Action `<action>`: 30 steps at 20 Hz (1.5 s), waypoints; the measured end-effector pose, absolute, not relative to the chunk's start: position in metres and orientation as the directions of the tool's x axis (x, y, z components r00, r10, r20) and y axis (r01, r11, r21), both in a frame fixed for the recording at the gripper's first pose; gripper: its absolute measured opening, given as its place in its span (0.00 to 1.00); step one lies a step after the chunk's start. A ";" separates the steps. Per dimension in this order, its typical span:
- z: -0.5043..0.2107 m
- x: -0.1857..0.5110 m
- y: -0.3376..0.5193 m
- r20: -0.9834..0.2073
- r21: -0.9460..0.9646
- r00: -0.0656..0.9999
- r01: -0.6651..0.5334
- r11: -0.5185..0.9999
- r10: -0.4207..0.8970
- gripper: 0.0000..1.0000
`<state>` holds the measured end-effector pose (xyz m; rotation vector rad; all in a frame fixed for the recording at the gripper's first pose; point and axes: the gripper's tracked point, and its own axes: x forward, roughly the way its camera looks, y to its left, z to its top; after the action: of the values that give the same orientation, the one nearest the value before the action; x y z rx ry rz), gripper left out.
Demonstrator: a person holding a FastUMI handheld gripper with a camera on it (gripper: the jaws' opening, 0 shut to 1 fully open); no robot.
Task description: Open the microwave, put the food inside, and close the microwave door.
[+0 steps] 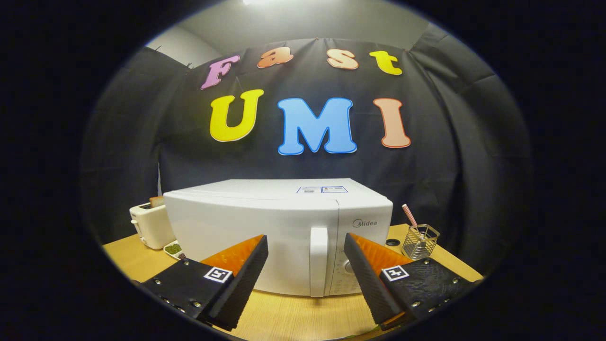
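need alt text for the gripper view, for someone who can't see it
A white box-shaped microwave with its door shut stands on a light wooden table, its vertical white handle just ahead of the open gripper. A white toaster stands beside it, a wire mesh cup on the other side.

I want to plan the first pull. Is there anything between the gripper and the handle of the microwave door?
Nothing visible. The gripper is open, and the door handle stands just ahead, in the gap between the fingers. The door of the microwave is closed.
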<state>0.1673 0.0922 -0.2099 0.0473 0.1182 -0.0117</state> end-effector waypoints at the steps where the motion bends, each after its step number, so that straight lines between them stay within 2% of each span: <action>1: -0.215 0.173 0.090 -0.131 0.060 0.991 0.029 0.998 -0.021 0.99; 5: -0.234 0.190 0.085 -0.164 0.077 0.985 0.067 0.995 -0.054 0.97; 6: -0.239 0.191 0.084 -0.174 0.069 0.983 0.078 0.995 -0.065 0.83; 7: -0.241 0.192 0.084 -0.178 0.070 0.982 0.082 0.994 -0.068 0.81; 8: -0.246 0.193 0.079 -0.185 0.065 0.978 0.110 0.992 -0.096 0.72; 9: -0.249 0.198 0.076 -0.190 0.073 0.976 0.122 0.990 -0.106 0.61; 10: -0.249 0.196 0.079 -0.190 0.102 0.977 0.118 0.988 -0.098 0.42; 11: -0.255 0.208 0.082 -0.188 0.136 0.978 0.115 0.984 -0.088 0.41; 12: -0.249 0.194 0.084 -0.188 0.147 0.978 0.120 0.982 -0.091 0.25; 13: -0.251 0.194 0.082 -0.188 0.133 0.976 0.131 0.982 -0.105 0.24; 14: -0.252 0.195 0.082 -0.187 0.098 0.975 0.140 0.985 -0.120 0.16; 15: -0.256 0.202 0.082 -0.179 0.084 0.976 0.145 0.986 -0.128 0.16; 16: -0.251 0.194 0.082 -0.183 0.081 0.974 0.148 0.986 -0.131 0.10; 19: -0.250 0.183 0.086 -0.189 0.104 0.975 0.141 0.985 -0.120 0.10; 21: -0.249 0.168 0.090 -0.147 0.032 0.981 0.135 0.990 -0.129 0.10; 25: -0.248 0.144 0.099 -0.152 0.083 0.984 0.109 0.991 -0.096 0.10; 27: -0.246 0.130 0.108 -0.143 0.089 0.988 0.070 0.994 -0.057 0.19; 30: -0.253 0.113 0.119 -0.153 0.095 0.988 0.023 0.995 -0.008 0.40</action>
<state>0.1128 0.1187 -0.2530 0.0968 0.1535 -0.0158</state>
